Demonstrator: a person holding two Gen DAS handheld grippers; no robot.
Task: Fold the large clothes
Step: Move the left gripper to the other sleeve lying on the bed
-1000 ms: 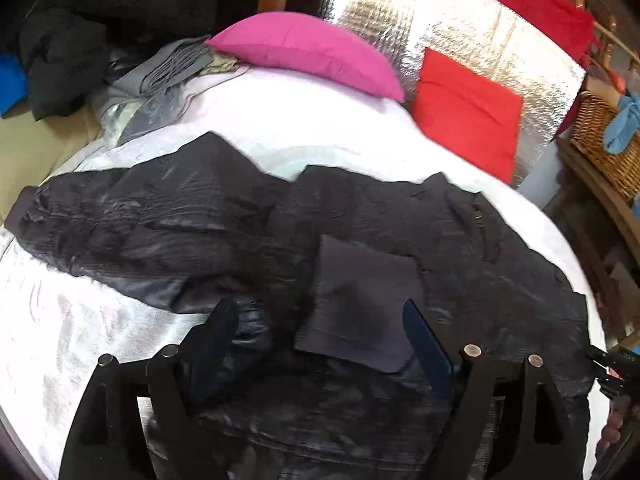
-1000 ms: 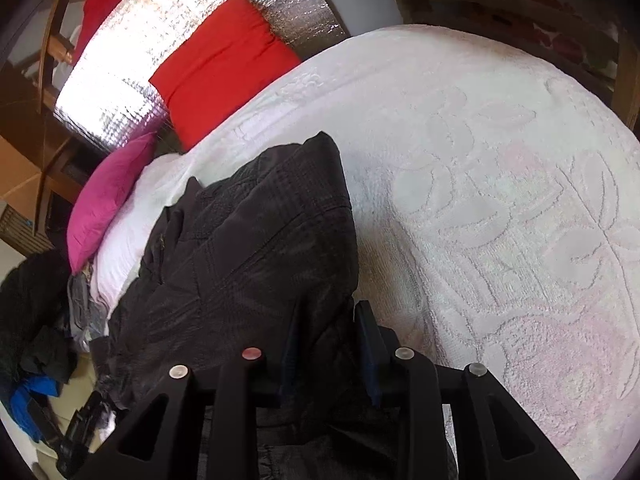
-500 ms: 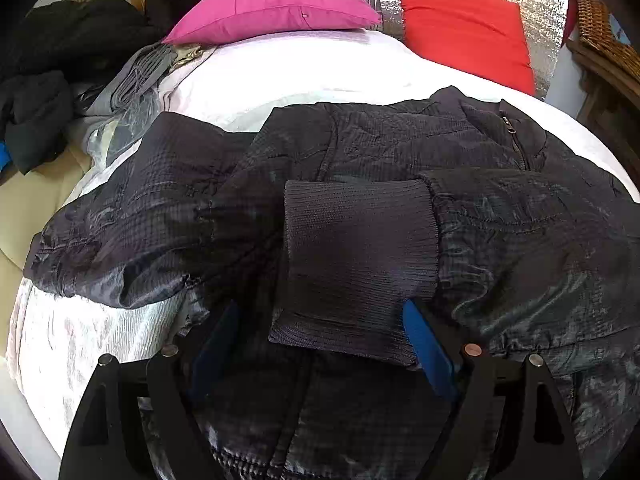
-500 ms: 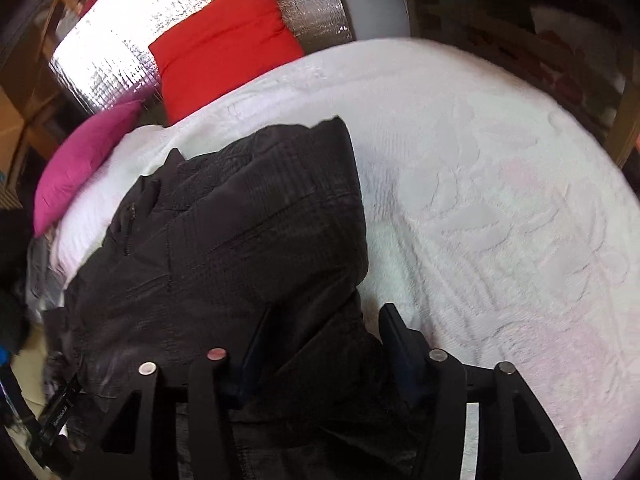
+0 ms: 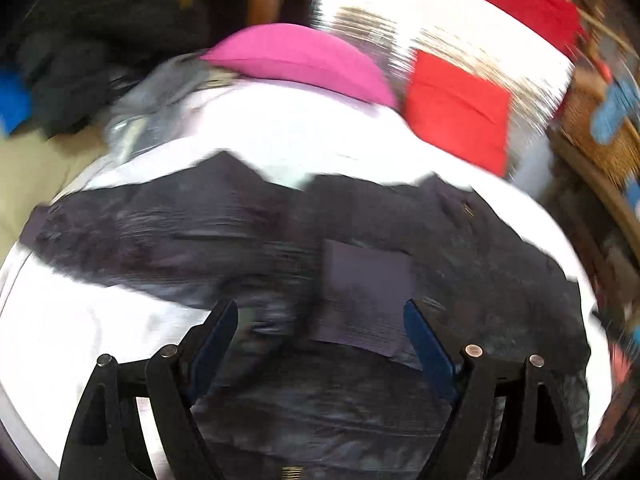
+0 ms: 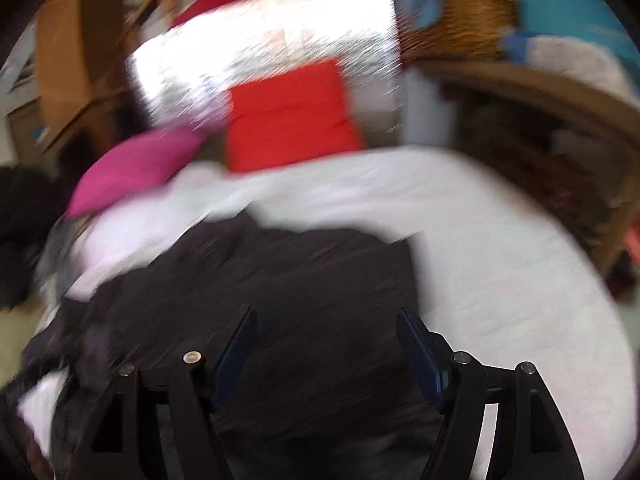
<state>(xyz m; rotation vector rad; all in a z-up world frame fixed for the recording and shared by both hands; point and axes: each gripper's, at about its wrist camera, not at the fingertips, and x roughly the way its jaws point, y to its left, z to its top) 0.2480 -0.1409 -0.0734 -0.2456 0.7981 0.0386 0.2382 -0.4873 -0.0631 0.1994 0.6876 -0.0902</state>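
A large black quilted jacket (image 5: 280, 240) lies spread on the white bedspread (image 5: 280, 128), one sleeve stretched to the left and a ribbed cuff (image 5: 364, 300) folded onto its middle. My left gripper (image 5: 320, 320) hangs open above the jacket, nothing between its blue pads. The right wrist view is blurred: the jacket (image 6: 312, 280) lies below my right gripper (image 6: 324, 328), whose jaws are opening wide, clear of the cloth.
A pink pillow (image 5: 304, 60) and a red cushion (image 5: 456, 112) lean on a silver foil panel (image 5: 440, 28) at the head. Dark clothes (image 5: 80, 40) are heaped at the left. A wicker basket (image 5: 600, 140) stands at the right. Bare bedspread (image 6: 500, 280) lies right of the jacket.
My right gripper let go of the jacket's edge, opened wide, rose and rolled. My left gripper dipped close over the cuff, then pulled back up, staying open.
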